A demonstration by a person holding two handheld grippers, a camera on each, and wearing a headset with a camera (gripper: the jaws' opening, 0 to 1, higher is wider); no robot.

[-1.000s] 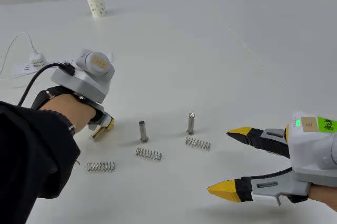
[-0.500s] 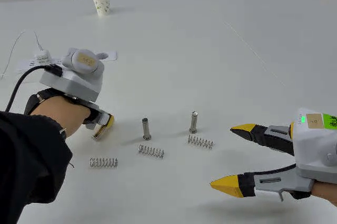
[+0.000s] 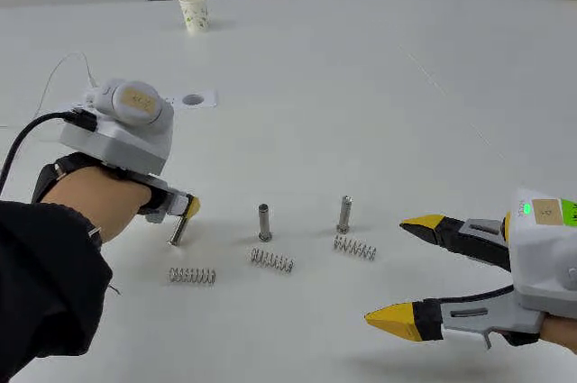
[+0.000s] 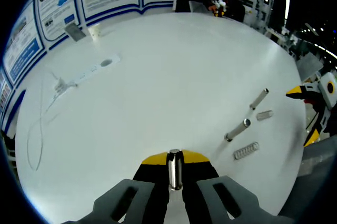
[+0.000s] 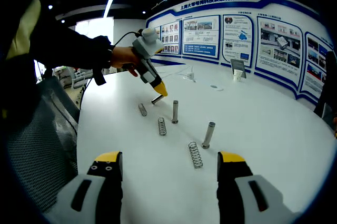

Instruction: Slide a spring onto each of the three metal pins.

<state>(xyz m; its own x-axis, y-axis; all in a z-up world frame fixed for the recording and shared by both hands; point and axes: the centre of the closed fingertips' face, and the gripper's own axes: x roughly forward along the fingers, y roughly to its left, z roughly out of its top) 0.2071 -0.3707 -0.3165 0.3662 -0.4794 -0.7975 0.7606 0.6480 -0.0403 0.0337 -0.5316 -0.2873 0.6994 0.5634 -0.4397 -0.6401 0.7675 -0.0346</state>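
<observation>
My left gripper (image 3: pixel 187 210) is shut on a metal pin (image 3: pixel 178 232), which slants down towards the white table; in the left gripper view that pin (image 4: pixel 174 168) stands between the yellow tips. Two more pins (image 3: pixel 264 222) (image 3: pixel 344 214) stand upright to its right. Three springs lie flat in front of them: one (image 3: pixel 192 275) below the held pin, one (image 3: pixel 271 260) by the middle pin, one (image 3: pixel 355 247) by the right pin. My right gripper (image 3: pixel 406 270) hovers open at the lower right, apart from the springs, with the nearest spring (image 5: pixel 195 154) ahead of its jaws.
A paper cup (image 3: pixel 193 12) stands at the far left of the table. A white power strip (image 4: pixel 79 76) with a thin cable (image 3: pixel 63 72) lies behind my left hand. The table's far edge meets dark chairs and people.
The head camera has shifted. My left gripper has kept its hold and tipped the pin steeper, tip towards the table. The right gripper stays open in much the same place.
</observation>
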